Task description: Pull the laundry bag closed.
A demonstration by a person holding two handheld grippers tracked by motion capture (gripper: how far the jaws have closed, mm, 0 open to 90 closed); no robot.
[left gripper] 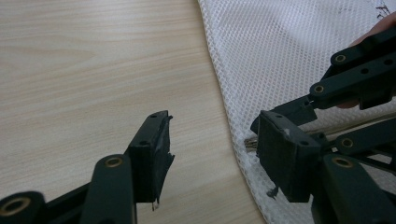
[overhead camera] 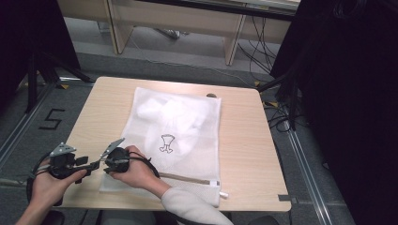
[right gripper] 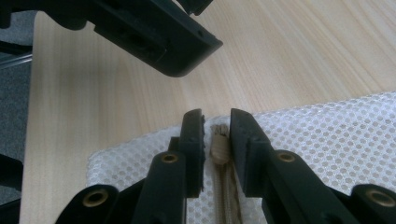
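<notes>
A white mesh laundry bag (overhead camera: 187, 117) with white cloth inside lies flat on the wooden table (overhead camera: 244, 140). A beige zipper (overhead camera: 187, 179) runs along the bag's near edge. My right gripper (overhead camera: 109, 165) is at the bag's near left corner. In the right gripper view its jaws (right gripper: 217, 121) stand narrowly open on either side of the zipper's end (right gripper: 218, 144), with slim gaps on both sides. My left gripper (overhead camera: 89, 164) is just left of the bag, wide open (left gripper: 215, 144) over bare wood, its right pad (left gripper: 285, 158) by the bag's edge (left gripper: 280, 56).
A person's right forearm in a pale sleeve (overhead camera: 192, 208) crosses over the bag's near edge. A small white tab (overhead camera: 224, 193) sits at the zipper's right end. Bare table lies left and right of the bag. Cables (overhead camera: 281, 117) and black stands surround the table on the floor.
</notes>
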